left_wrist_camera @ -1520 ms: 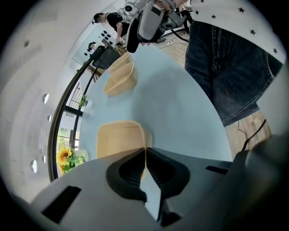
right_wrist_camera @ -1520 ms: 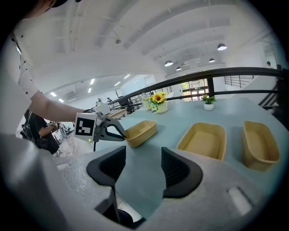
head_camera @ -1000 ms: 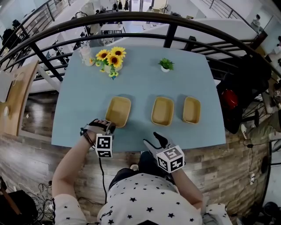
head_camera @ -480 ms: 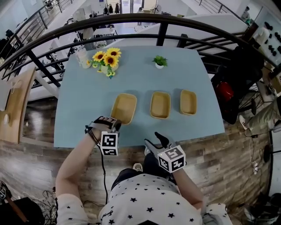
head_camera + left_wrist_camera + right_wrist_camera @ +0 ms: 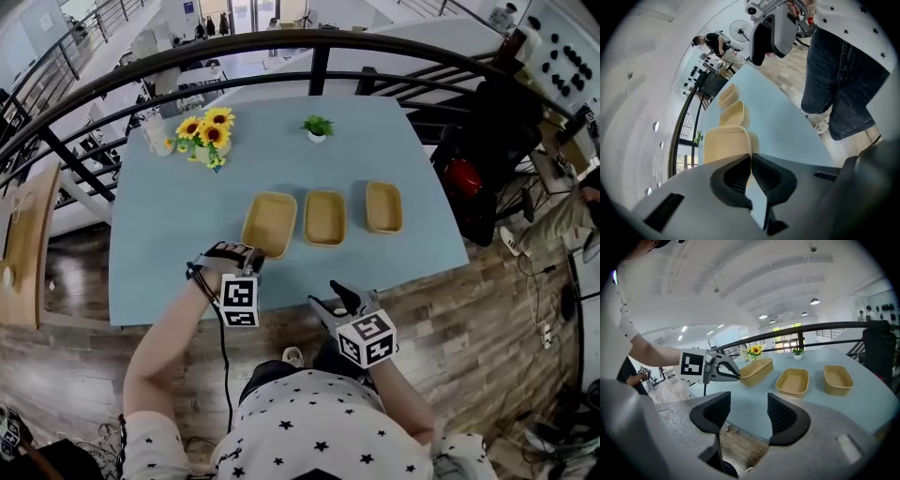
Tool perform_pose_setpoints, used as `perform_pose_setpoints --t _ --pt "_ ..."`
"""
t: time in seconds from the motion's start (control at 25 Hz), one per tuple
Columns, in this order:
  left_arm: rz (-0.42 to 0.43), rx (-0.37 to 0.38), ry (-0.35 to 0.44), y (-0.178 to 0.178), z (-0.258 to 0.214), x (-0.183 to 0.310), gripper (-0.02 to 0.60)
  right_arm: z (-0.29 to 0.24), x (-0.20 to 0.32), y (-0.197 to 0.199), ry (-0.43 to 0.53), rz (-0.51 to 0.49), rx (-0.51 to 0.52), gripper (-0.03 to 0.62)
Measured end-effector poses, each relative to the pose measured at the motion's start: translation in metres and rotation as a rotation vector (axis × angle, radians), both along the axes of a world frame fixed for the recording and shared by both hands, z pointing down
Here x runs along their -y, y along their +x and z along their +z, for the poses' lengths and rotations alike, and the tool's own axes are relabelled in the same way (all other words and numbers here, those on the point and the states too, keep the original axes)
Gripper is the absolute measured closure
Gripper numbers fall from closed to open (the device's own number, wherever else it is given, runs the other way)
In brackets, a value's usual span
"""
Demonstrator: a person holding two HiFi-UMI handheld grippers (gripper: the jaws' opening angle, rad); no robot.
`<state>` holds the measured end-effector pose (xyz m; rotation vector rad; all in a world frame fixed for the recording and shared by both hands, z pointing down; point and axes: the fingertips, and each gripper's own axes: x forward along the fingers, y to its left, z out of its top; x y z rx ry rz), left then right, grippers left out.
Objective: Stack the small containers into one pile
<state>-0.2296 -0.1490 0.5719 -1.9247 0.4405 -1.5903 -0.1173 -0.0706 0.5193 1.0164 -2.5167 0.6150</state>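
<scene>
Left gripper [image 5: 246, 255]: jaws pressed together on the near rim of the left container [image 5: 270, 223], with the thin wall pinched between the pads.
Left container: tilted, its gripped end raised. From the right gripper view it looks clear of the blue table [image 5: 178, 244], though I cannot be sure of the far end.
What changed: a second ago a clear strip of table lay between this container and the middle container [image 5: 324, 217]. Now the two are just beside each other (the gripper has carried it that way and slightly up).
Right gripper [image 5: 345, 295]: jaws apart with nothing between them, by the table's near edge and well short of the containers.
Middle container and right container [image 5: 383, 206]: flat on the table, side by side, apart.
Task meaning: the first stacking move is under way, and nothing is nested yet. The held container probably goes into the middle one next.
Risk: a one-sided rim pinch, so the container may swing.
</scene>
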Motion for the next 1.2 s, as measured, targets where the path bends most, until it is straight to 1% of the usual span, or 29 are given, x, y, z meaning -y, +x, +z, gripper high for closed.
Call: perform_pose_setpoints --t 0.24,0.44,0.8,1.2 --pt "0.035 -0.003 0.000 0.032 0.003 0.010 0.571 0.005 0.002 0.029 -0.007 0.037 -0.005 0.364" --pt "0.039 -0.012 0.002 0.062 0.001 0.020 0.571 0.005 0.009 0.054 -0.009 0.041 -0.008 0.364" --pt "0.007 -0.007 -0.032 0.101 0.009 0.036 0.571 0.003 0.034 0.094 -0.007 0.013 -0.005 0.364" --pt "-0.043 0.008 -0.066 0.128 0.018 0.051 0.571 0.003 0.058 0.121 -0.003 -0.033 0.001 0.364"
